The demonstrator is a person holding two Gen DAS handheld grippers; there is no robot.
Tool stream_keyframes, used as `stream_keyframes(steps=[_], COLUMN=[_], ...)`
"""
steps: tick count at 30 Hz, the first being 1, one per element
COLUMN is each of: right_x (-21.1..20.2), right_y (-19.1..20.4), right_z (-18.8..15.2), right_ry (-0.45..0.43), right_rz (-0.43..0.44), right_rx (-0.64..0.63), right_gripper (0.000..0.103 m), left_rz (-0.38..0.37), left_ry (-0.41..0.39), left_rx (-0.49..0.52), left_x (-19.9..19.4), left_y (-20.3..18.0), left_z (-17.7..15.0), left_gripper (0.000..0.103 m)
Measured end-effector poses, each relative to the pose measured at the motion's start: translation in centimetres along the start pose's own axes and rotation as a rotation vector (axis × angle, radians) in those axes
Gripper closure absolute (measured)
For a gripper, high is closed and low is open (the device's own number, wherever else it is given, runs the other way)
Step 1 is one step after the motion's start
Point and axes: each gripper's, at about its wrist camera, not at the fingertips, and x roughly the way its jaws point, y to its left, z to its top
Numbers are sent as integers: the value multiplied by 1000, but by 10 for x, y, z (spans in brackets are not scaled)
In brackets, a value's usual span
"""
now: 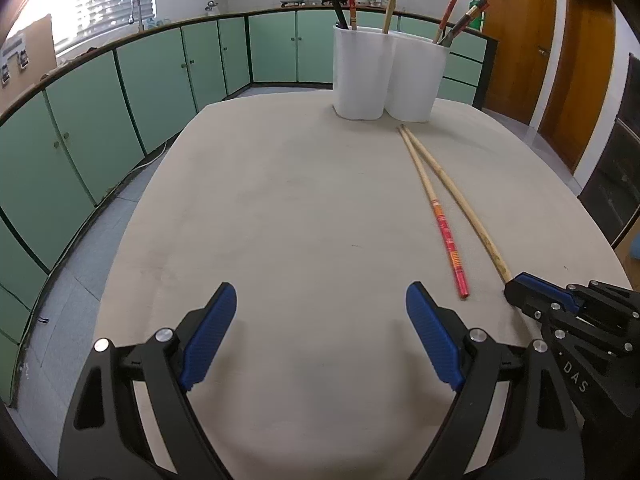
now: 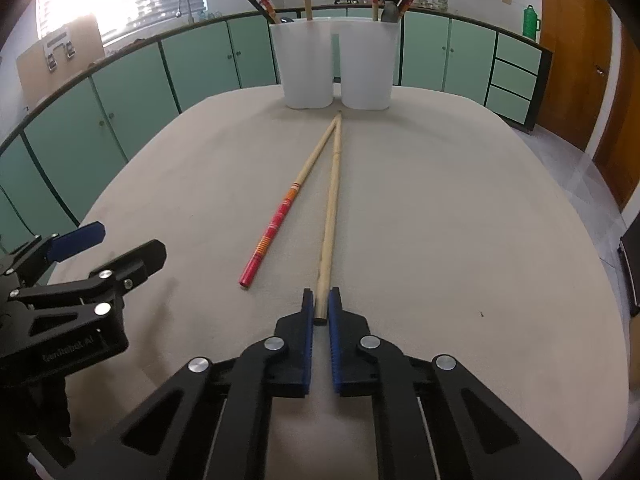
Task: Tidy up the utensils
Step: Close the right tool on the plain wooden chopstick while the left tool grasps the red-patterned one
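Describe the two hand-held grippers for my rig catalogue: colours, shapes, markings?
Both match: the left hand-held gripper and right hand-held gripper have black angular linkage arms with triangular cutouts, silver round pivot pins and blue ribbed pads. White lettering marks their black bodies.

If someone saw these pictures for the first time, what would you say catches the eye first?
Probably the two long chopsticks lying in a narrow V on the table: the plain wooden chopstick with its near end pinched in the right gripper, and the red-handled chopstick free just left of it. Beyond their tips stands the white twin holder, bristling with utensils, while the left gripper hangs wide open over bare tabletop.
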Motion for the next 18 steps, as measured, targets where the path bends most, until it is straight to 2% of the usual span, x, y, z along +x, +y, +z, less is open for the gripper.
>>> stream_keyframes(steps=[4, 13, 18], right_x=[-3, -10, -13], right_y=[-6, -35, -57], right_z=[-1, -3, -1], right_ry=[-4, -19, -21], right_rz=[7, -41, -68], right_rx=[22, 71, 103], right_gripper=[96, 96, 96], left_rz=[-14, -66, -89], left_ry=[5, 8, 21], left_rx=[-3, 7, 22], left_x=[1, 3, 8], left_y=[-5, -29, -46], left_z=[0, 2, 3], left_gripper=[19, 19, 23])
